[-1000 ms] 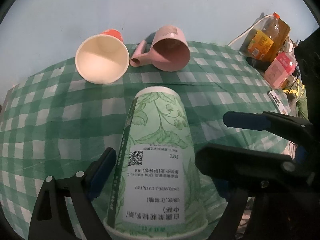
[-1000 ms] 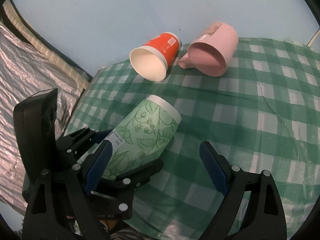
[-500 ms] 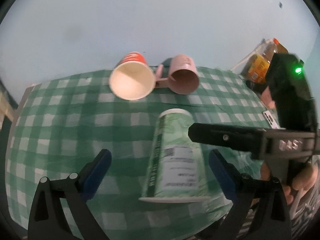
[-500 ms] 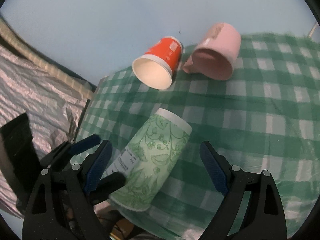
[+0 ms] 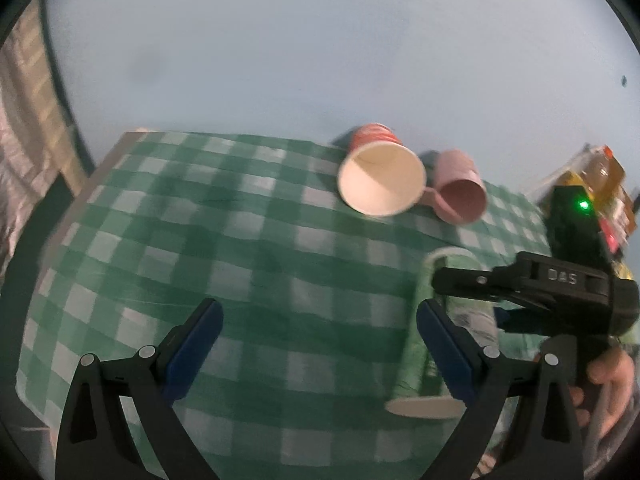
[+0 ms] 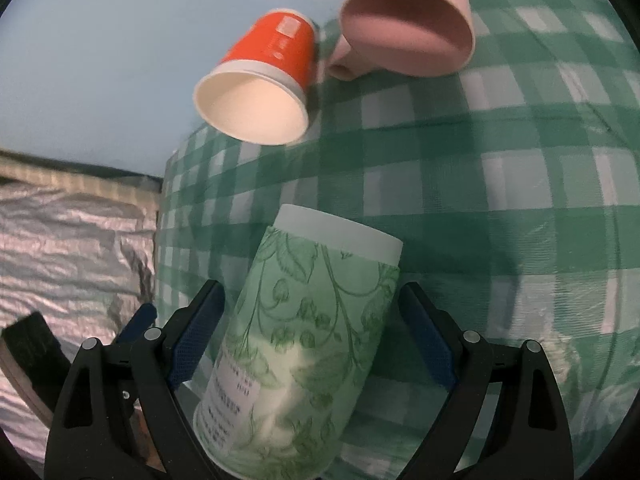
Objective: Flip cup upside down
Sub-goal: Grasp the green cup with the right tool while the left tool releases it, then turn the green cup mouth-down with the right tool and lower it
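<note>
A tall green leaf-patterned paper cup (image 6: 304, 336) lies on its side on the green checked tablecloth (image 6: 540, 184), base away from me, rim toward me. My right gripper (image 6: 312, 336) is open with its jaws on either side of the cup, not visibly pressing it. In the left wrist view the same cup (image 5: 440, 320) lies at the right, partly hidden by the right gripper's black body. My left gripper (image 5: 320, 344) is open and empty over bare cloth left of the cup.
A red paper cup (image 6: 260, 92) and a pink mug (image 6: 408, 28) lie on their sides at the back, mouths toward me. Bottles (image 5: 600, 176) stand at the far right. The table's left edge (image 5: 92, 172) meets silver foil sheeting (image 6: 72, 248).
My left gripper has let go of the green cup and moved left. My right gripper has closed in around the cup, which now lies between its open jaws.
</note>
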Available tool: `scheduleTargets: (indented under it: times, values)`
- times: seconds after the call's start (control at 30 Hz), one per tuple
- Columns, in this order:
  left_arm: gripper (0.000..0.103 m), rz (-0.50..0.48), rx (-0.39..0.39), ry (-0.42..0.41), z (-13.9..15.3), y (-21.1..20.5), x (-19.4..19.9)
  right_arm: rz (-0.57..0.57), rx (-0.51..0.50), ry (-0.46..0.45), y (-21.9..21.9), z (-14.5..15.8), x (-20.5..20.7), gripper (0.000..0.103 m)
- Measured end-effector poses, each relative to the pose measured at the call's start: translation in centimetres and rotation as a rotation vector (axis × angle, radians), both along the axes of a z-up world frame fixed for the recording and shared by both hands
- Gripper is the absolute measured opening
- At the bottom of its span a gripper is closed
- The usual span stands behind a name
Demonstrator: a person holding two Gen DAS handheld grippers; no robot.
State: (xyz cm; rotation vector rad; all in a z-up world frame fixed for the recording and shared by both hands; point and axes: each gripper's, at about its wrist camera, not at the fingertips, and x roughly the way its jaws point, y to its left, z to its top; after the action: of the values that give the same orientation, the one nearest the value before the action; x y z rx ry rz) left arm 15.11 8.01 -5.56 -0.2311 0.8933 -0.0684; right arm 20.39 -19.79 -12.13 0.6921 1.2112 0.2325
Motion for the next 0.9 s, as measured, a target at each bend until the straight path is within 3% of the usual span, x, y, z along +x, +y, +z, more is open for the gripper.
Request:
scheduleTargets:
  times: [0.13,0.23,0.47,0.7,0.9]
  values:
    - [0.099,0.020,0.037,-0.015,-0.2,-0.1,-0.1,0.003,-0.028,0.023,0.4,0.1,0.6,0.090]
    - [0.099,0.020,0.033,-0.020,-0.3,-0.2,-0.2,0.013,-0.047,0.030,0.6,0.1,0.7,0.078]
    - [0.099,0.038,0.003,-0.016,-0.9,0.1,-0.3,0.014,-0.029,0.006,-0.1,0.1,0.7,0.072]
    - [0.099,0.037,-0.031,-0.005,-1.6,0.0,-0.7,0.062,-0.096,-0.125,0.3,2.7,-0.9,0.070]
    - [0.098,0.055,-0.023,-0.022,-1.5,-0.1,-1.4,0.109,-0.222,-0.343,1.2,6.1,-3.5,0.070]
